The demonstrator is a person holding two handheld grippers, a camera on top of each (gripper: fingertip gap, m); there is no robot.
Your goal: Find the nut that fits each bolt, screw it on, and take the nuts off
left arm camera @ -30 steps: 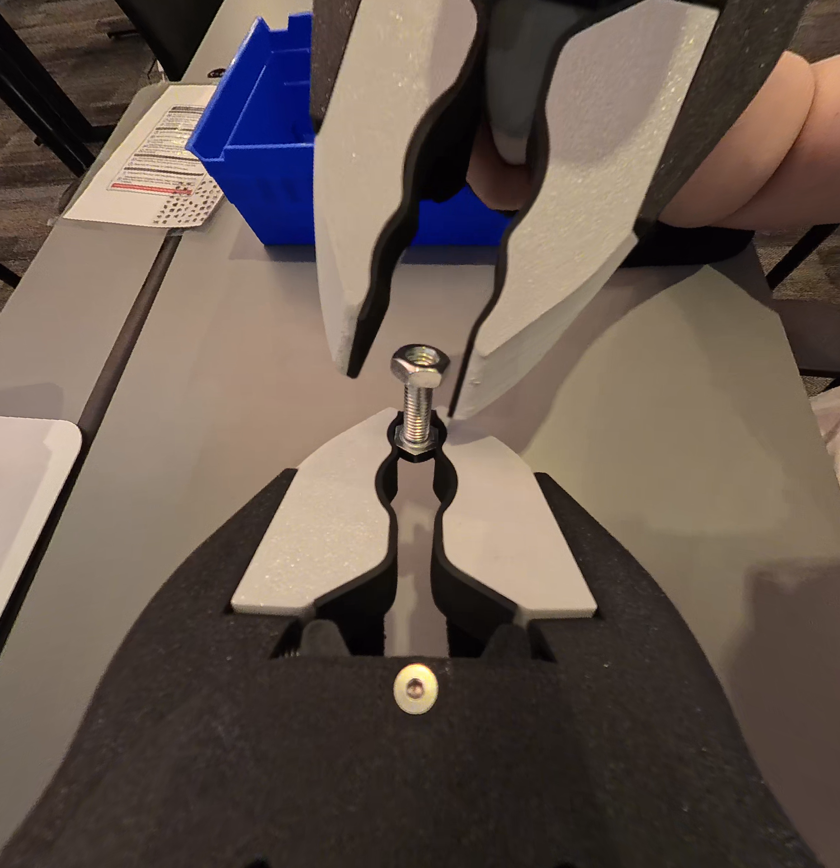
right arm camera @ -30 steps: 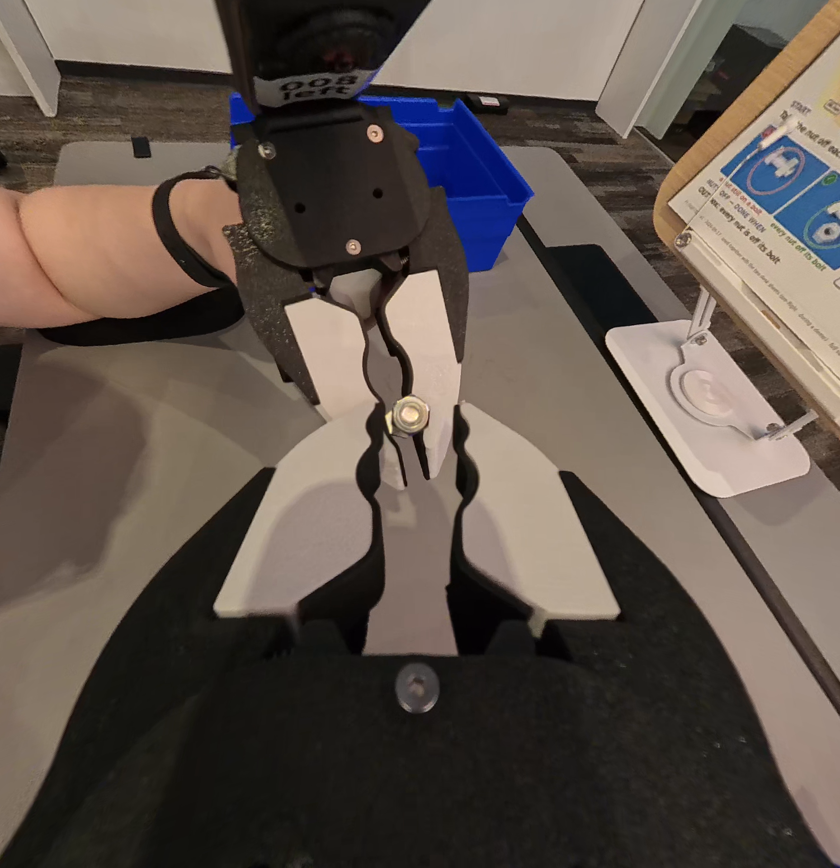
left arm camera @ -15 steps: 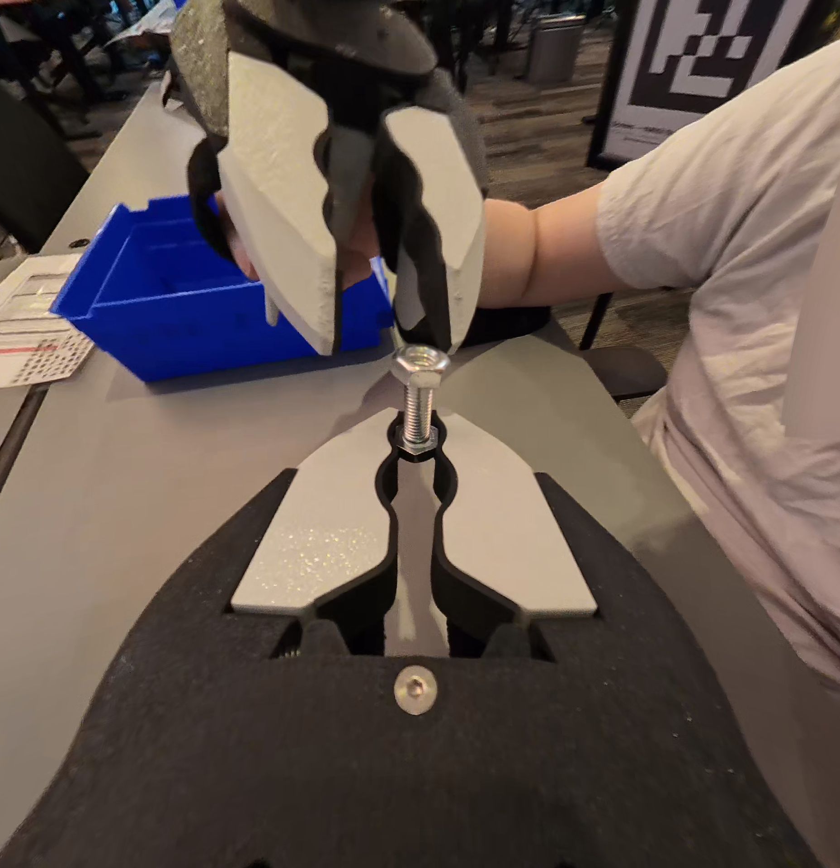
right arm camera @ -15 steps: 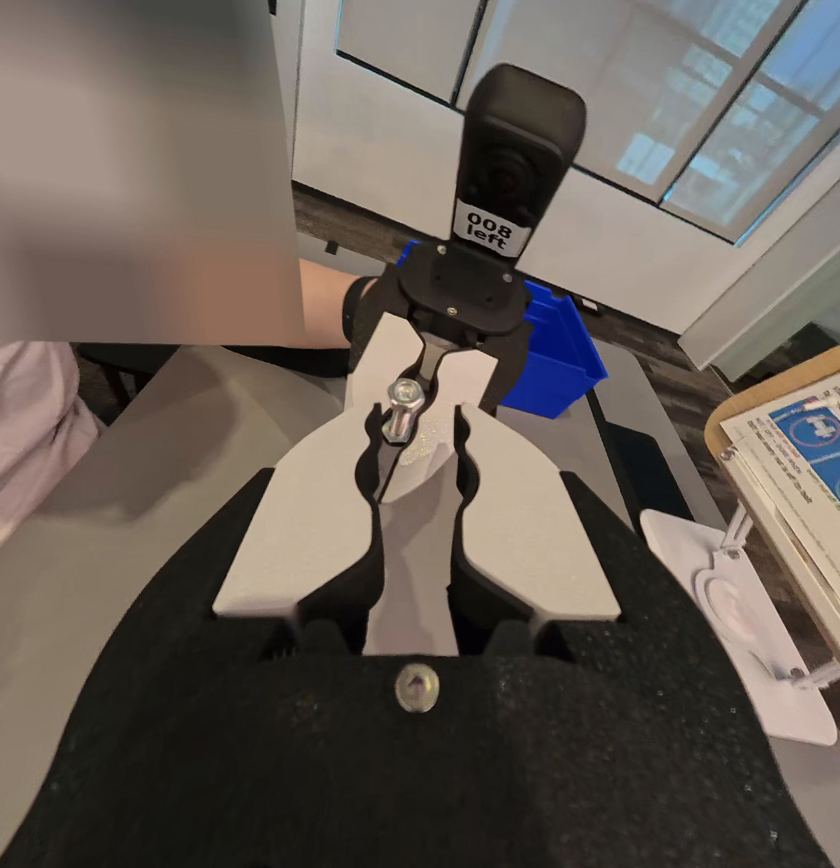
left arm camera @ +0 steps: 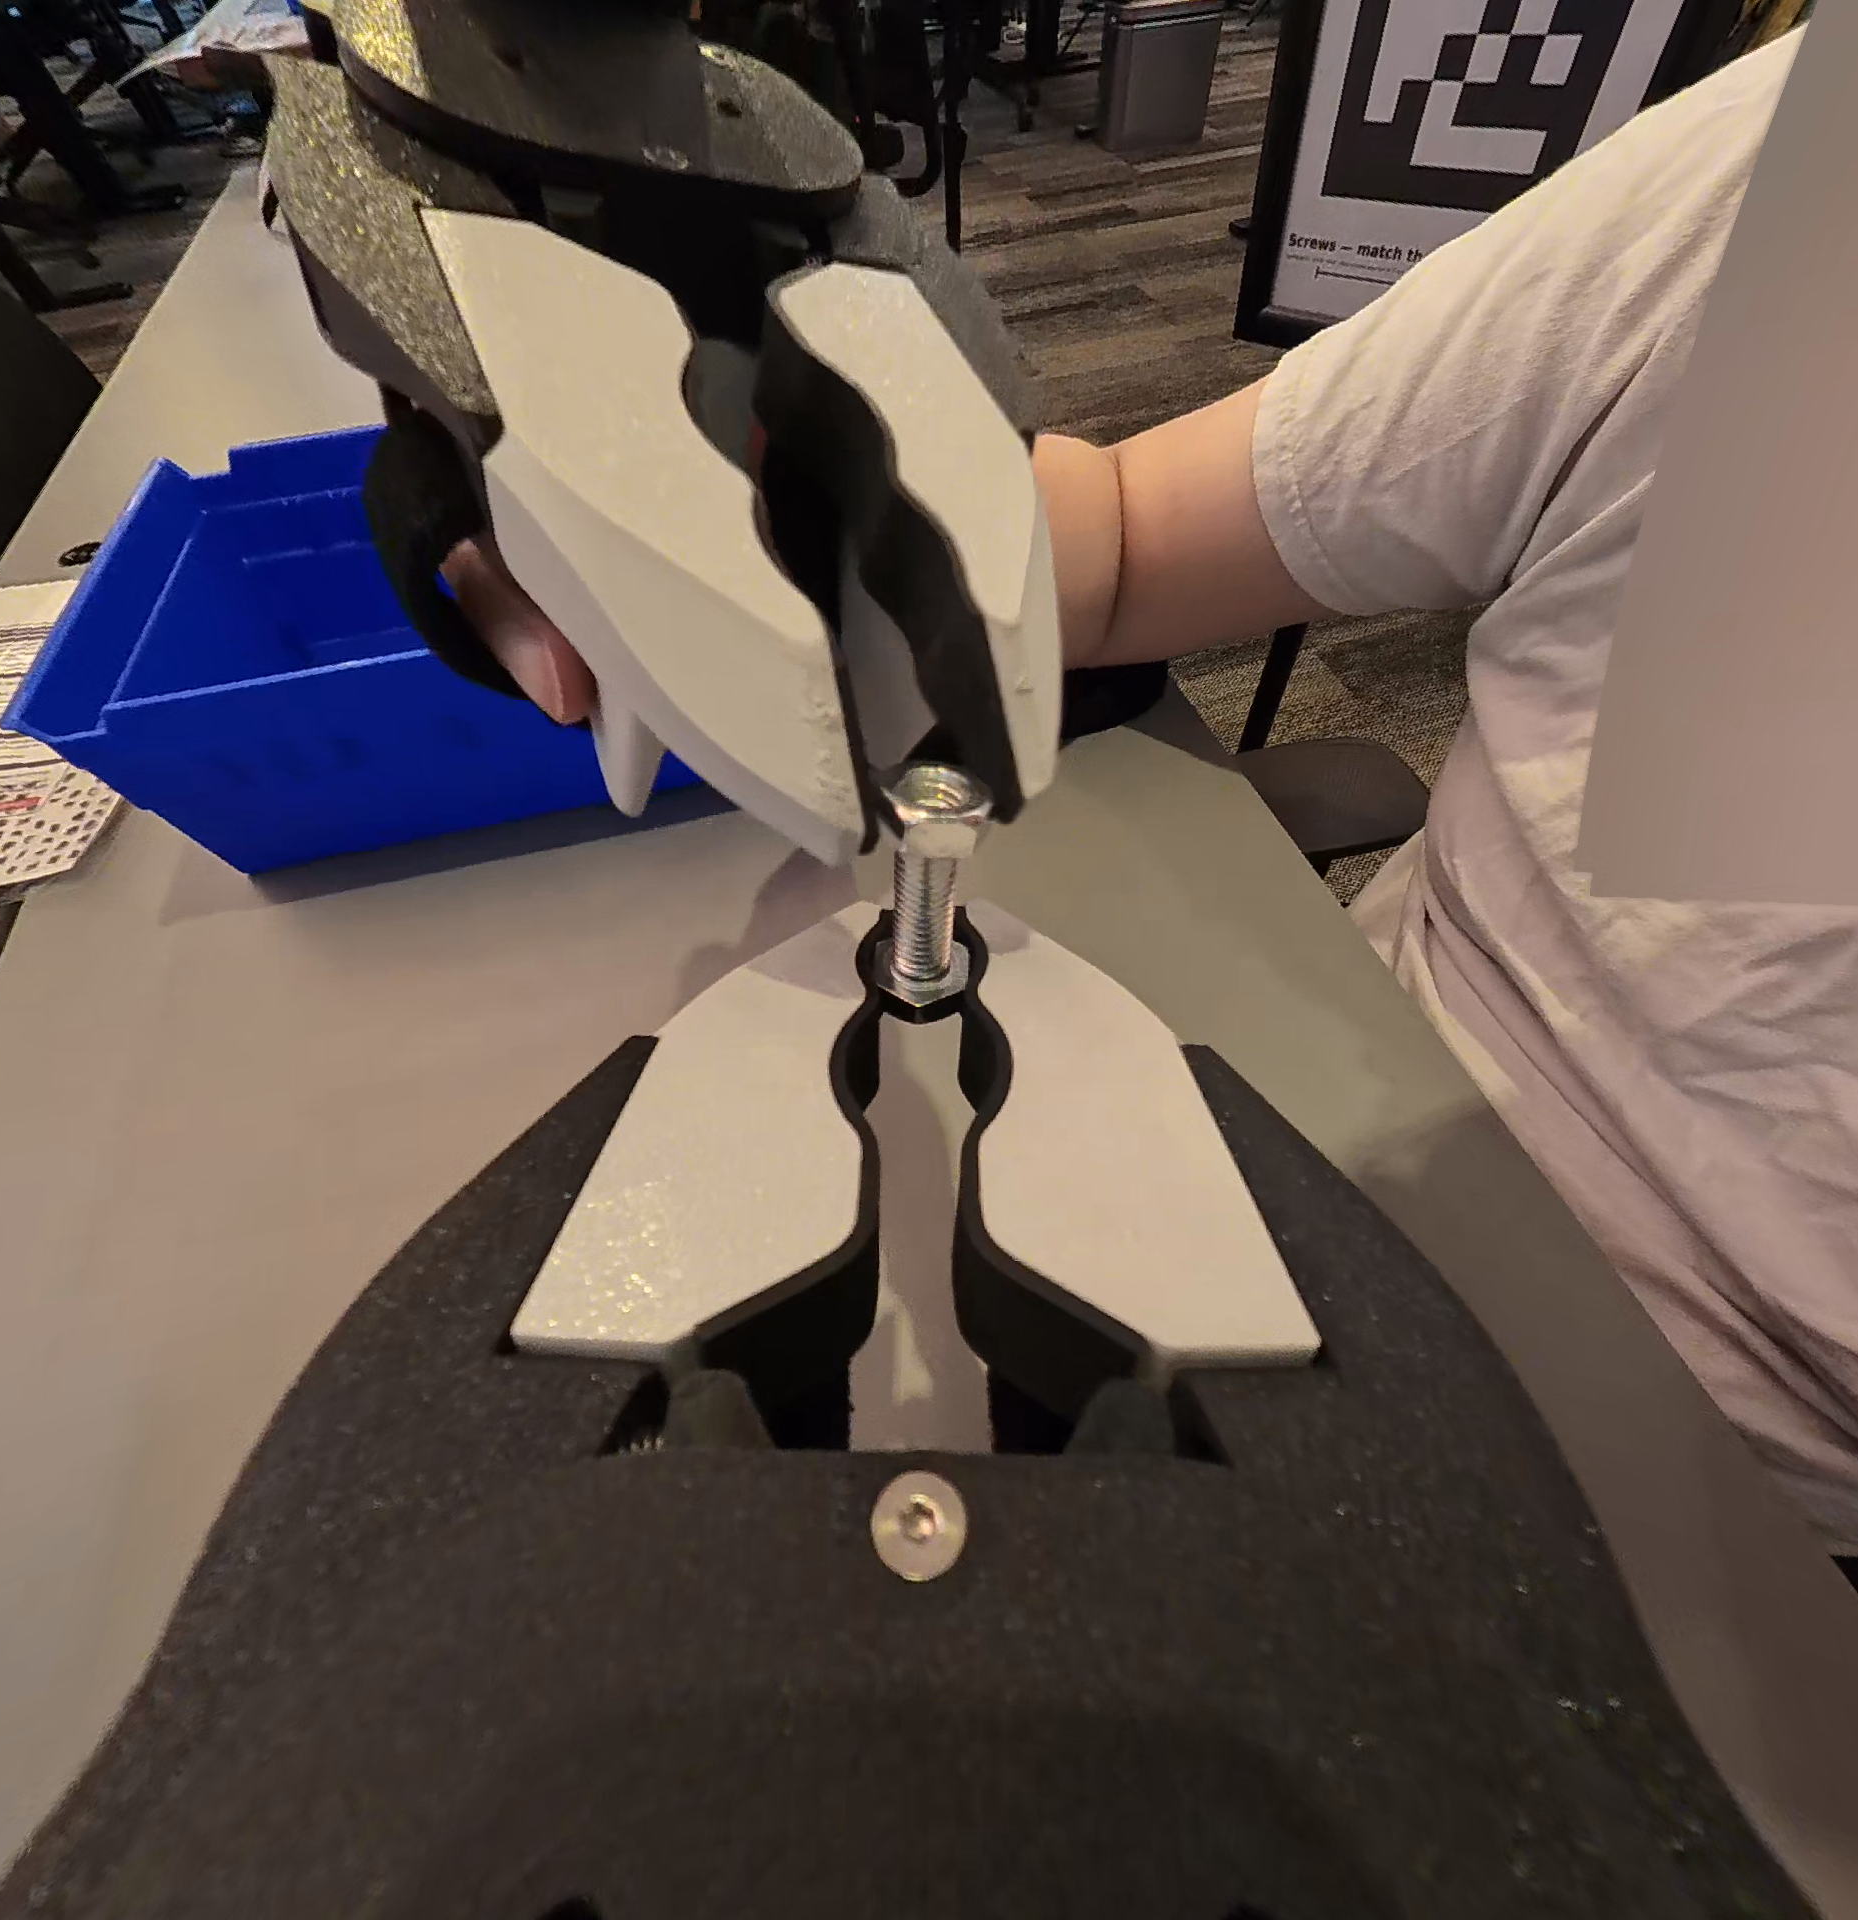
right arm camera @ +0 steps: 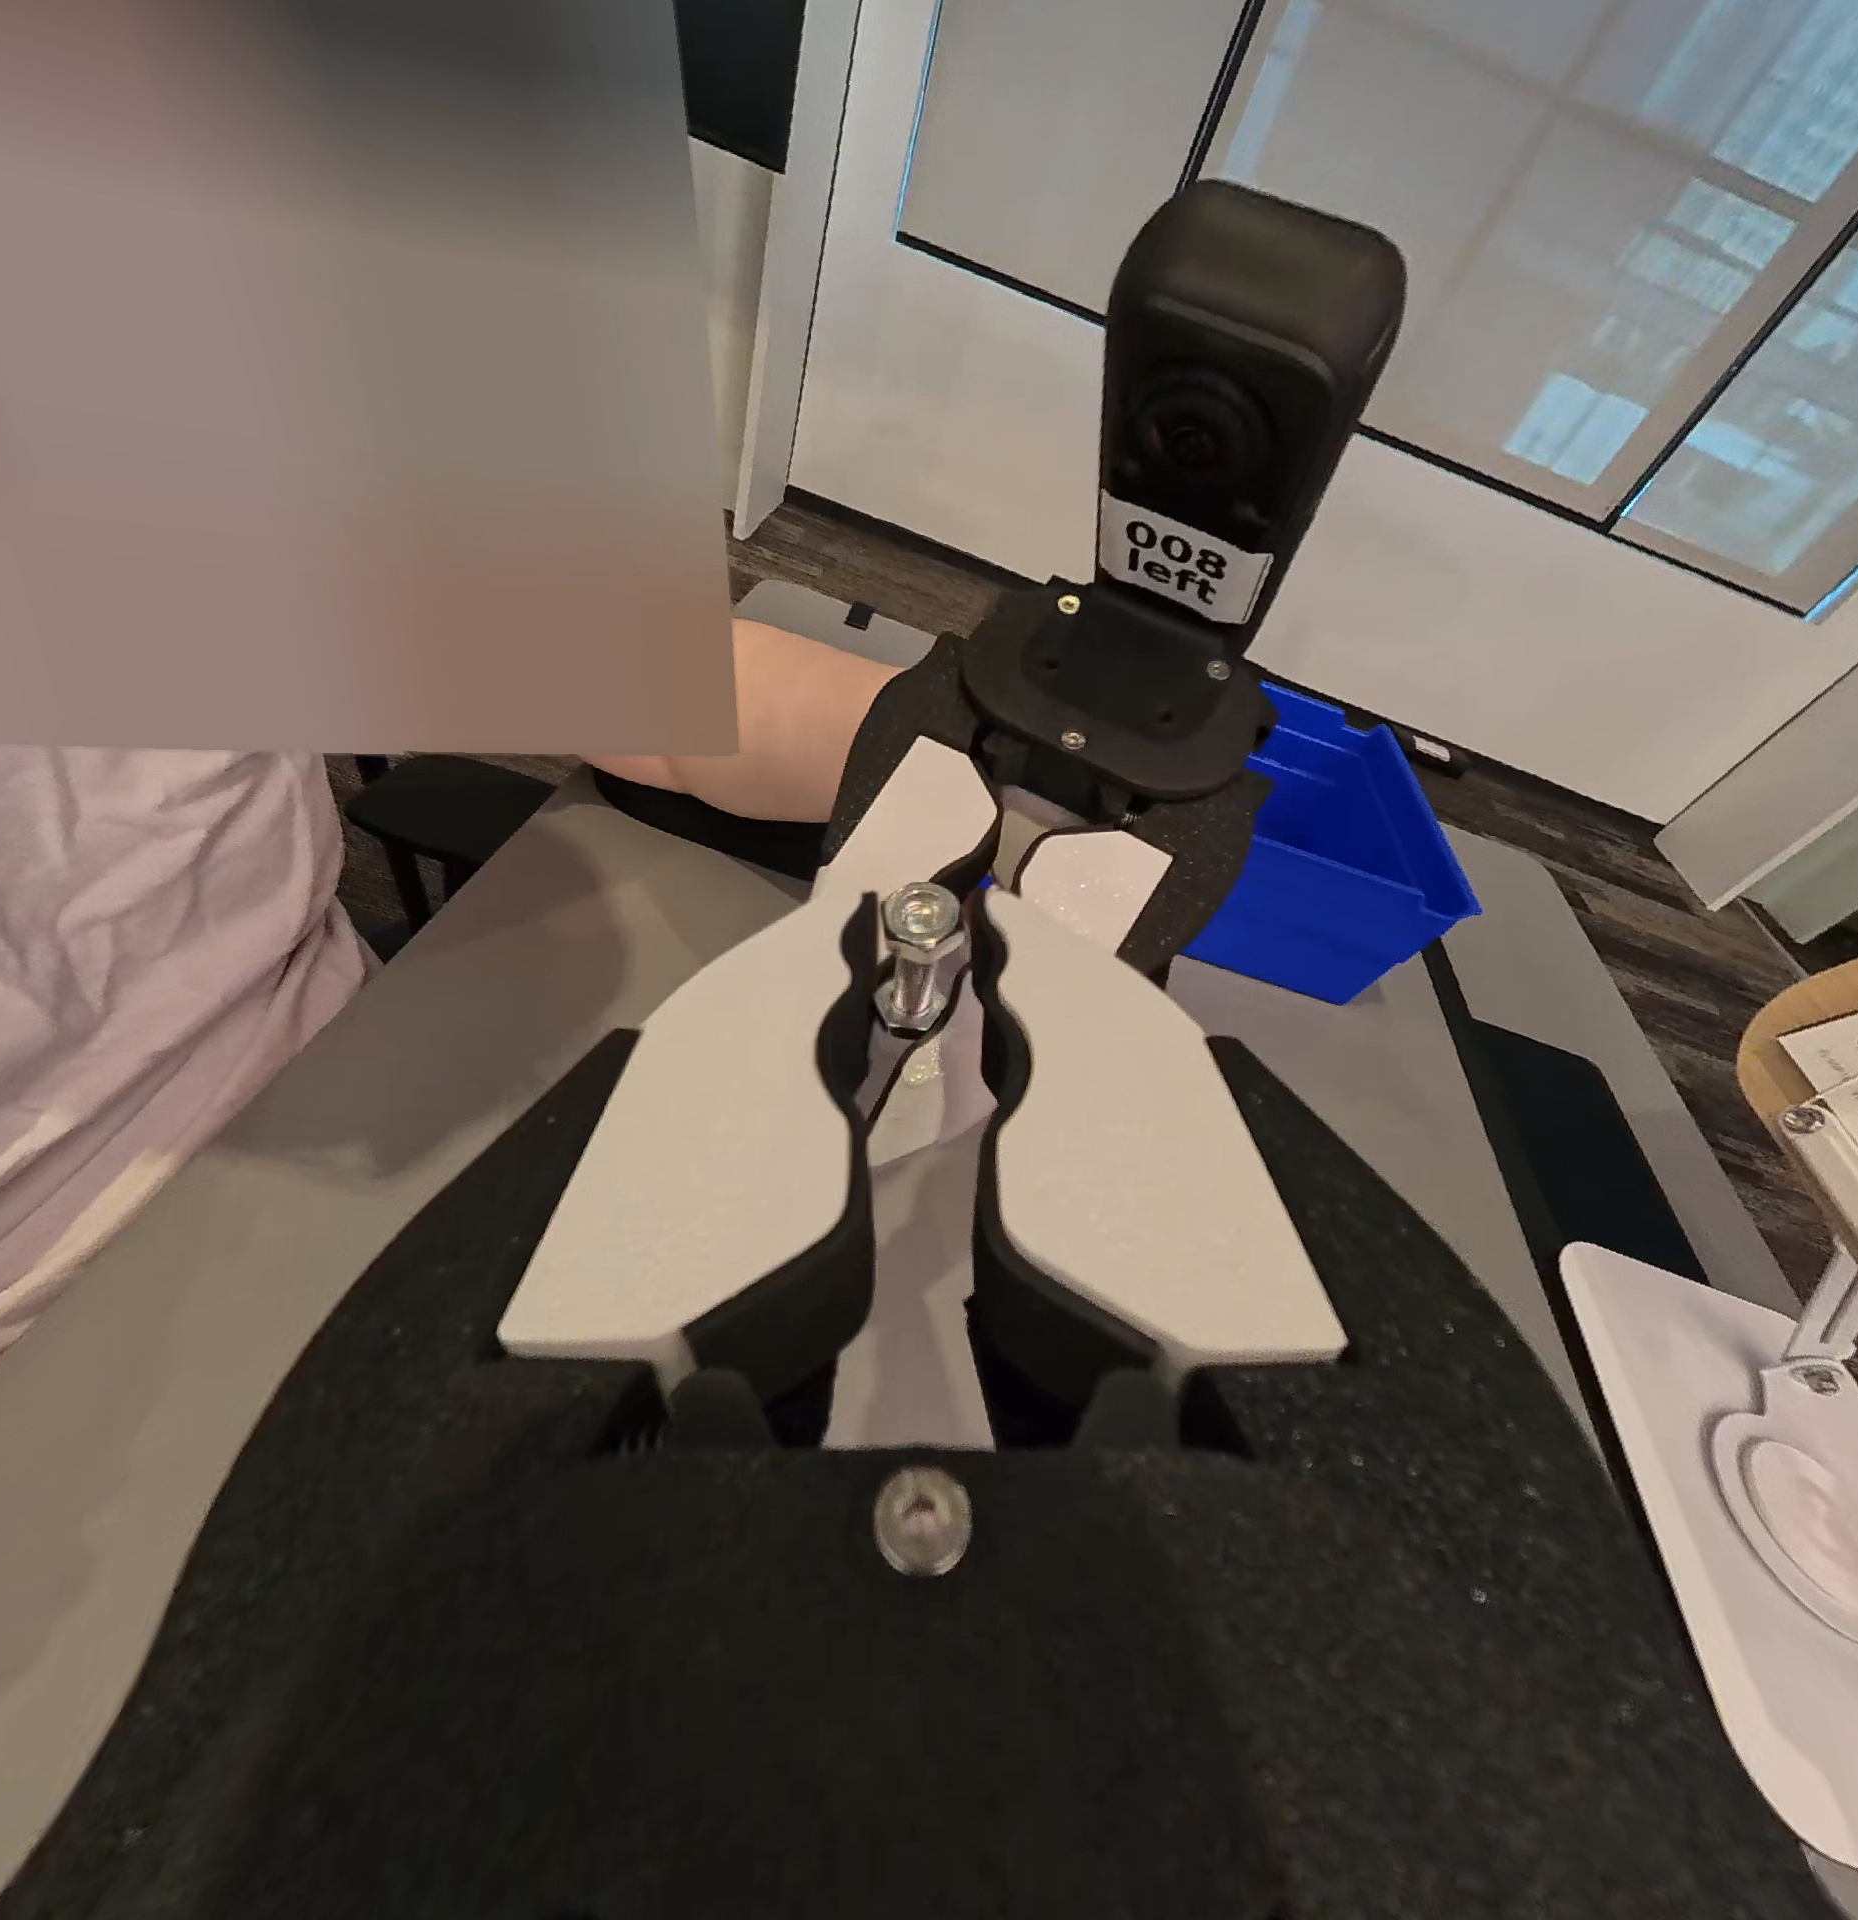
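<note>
A silver bolt [left arm camera: 920,904] stands upright with a hex nut [left arm camera: 940,805] at the top of its thread. My left gripper [left arm camera: 920,961] is shut on the bolt's head at its lower end. My right gripper [left arm camera: 940,821] comes down from above, and its fingertips close on the nut from both sides. In the right wrist view the nut [right arm camera: 920,925] sits between my right gripper's [right arm camera: 923,914] tips, with the bolt [right arm camera: 909,987] and the left gripper [right arm camera: 909,1029] just beyond. All of this is held a little above the grey table [left arm camera: 281,1039].
A blue bin [left arm camera: 281,665] stands on the table behind the grippers, also in the right wrist view [right arm camera: 1340,894]. A printed sheet [left arm camera: 21,748] lies at the far left. A white stand base [right arm camera: 1735,1507] and a tilted instruction board [right arm camera: 1829,1091] are at the right. A person's sleeve [left arm camera: 1527,416] is close by. Spacing between my two grippers at the tips: around 5 centimetres.
My right gripper has gone from open beside the nut to closed on it. Both grippers have tilted, so the views now look more level across the table. The left gripper keeps its hold.
</note>
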